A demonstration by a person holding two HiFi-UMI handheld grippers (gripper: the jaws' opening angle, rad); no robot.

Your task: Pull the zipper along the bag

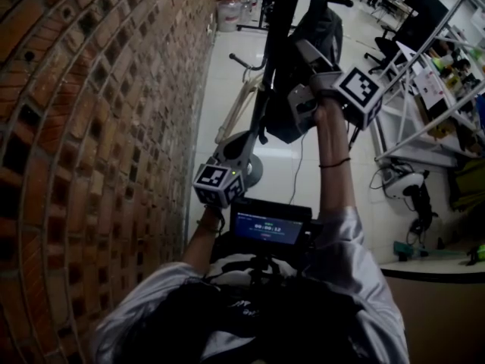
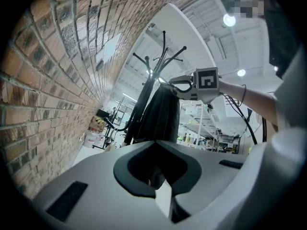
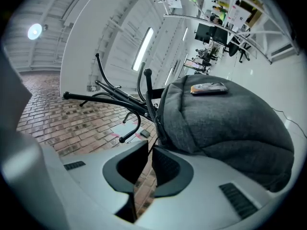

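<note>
A dark grey backpack (image 1: 322, 29) (image 3: 225, 123) hangs on a black coat rack (image 1: 276, 21) (image 2: 160, 56). My right gripper (image 1: 297, 78) (image 3: 149, 150) is raised against the bag's side. Its jaws stand nearly together on a thin dark zipper pull (image 3: 154, 128) that runs down from the bag's edge into them. My left gripper (image 1: 241, 149) (image 2: 164, 188) is held lower, away from the bag, pointing level at the rack. Its jaws stand slightly apart with only floor showing between them. From the left gripper view the bag (image 2: 160, 116) and the right gripper (image 2: 180, 83) show ahead.
A brick wall (image 1: 91, 127) runs close along the left. A pale tubular frame (image 1: 239, 97) leans by the rack's foot. Desks, chairs and screens (image 1: 420, 17) and metal shelving (image 1: 432, 120) fill the right. A lit screen (image 1: 267, 227) sits at my chest.
</note>
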